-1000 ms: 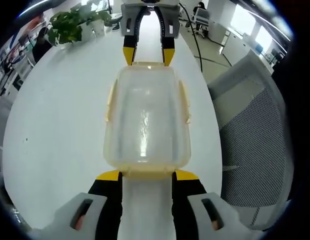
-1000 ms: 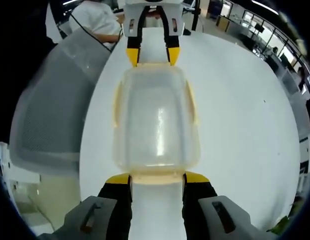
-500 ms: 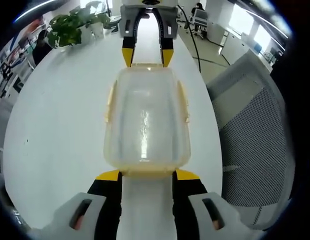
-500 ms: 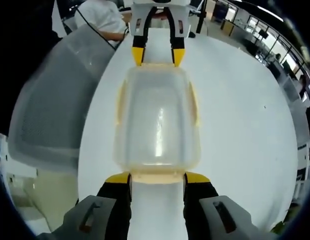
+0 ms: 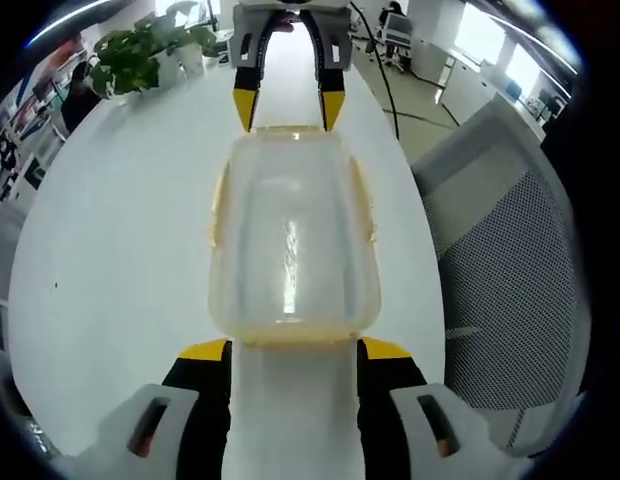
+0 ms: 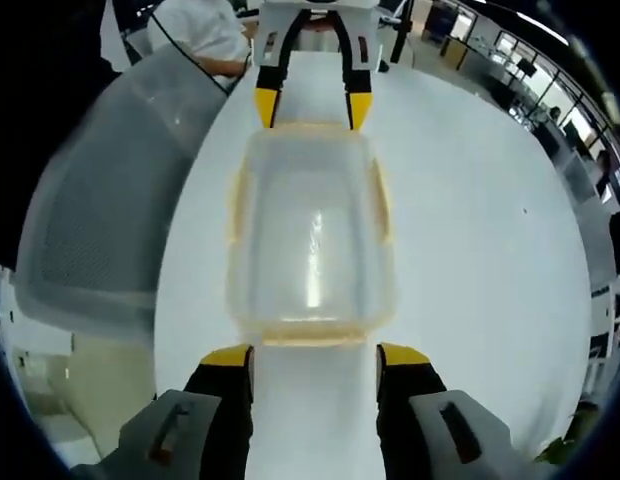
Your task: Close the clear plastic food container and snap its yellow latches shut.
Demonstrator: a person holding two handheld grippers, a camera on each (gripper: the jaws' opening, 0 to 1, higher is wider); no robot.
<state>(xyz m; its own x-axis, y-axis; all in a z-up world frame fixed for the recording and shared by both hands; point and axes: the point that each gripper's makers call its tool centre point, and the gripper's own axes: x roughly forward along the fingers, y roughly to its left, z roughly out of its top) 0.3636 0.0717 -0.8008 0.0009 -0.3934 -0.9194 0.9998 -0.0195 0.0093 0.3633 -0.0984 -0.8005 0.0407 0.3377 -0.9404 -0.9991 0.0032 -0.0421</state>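
Note:
A clear plastic container [image 5: 290,235] with its lid on lies lengthwise on the white table [image 5: 110,250], pale yellow latches along its sides and ends. My left gripper [image 5: 295,350] is open at the container's near end, one jaw on each side of the end latch [image 5: 290,335]. At the far end the right gripper [image 5: 287,110] is open in the same way. In the right gripper view the container [image 6: 310,235] lies between my right gripper [image 6: 315,356], open at the near end, and the left gripper [image 6: 312,108] at the far end.
A grey mesh office chair [image 5: 510,260] stands close to the table's edge beside the container, also seen as the chair [image 6: 100,190]. A potted plant [image 5: 140,55] sits at the table's far corner. A person in white [image 6: 200,35] sits beyond the table.
Both grippers' jaws have spread a little wider around the container's ends. The container has stayed in place.

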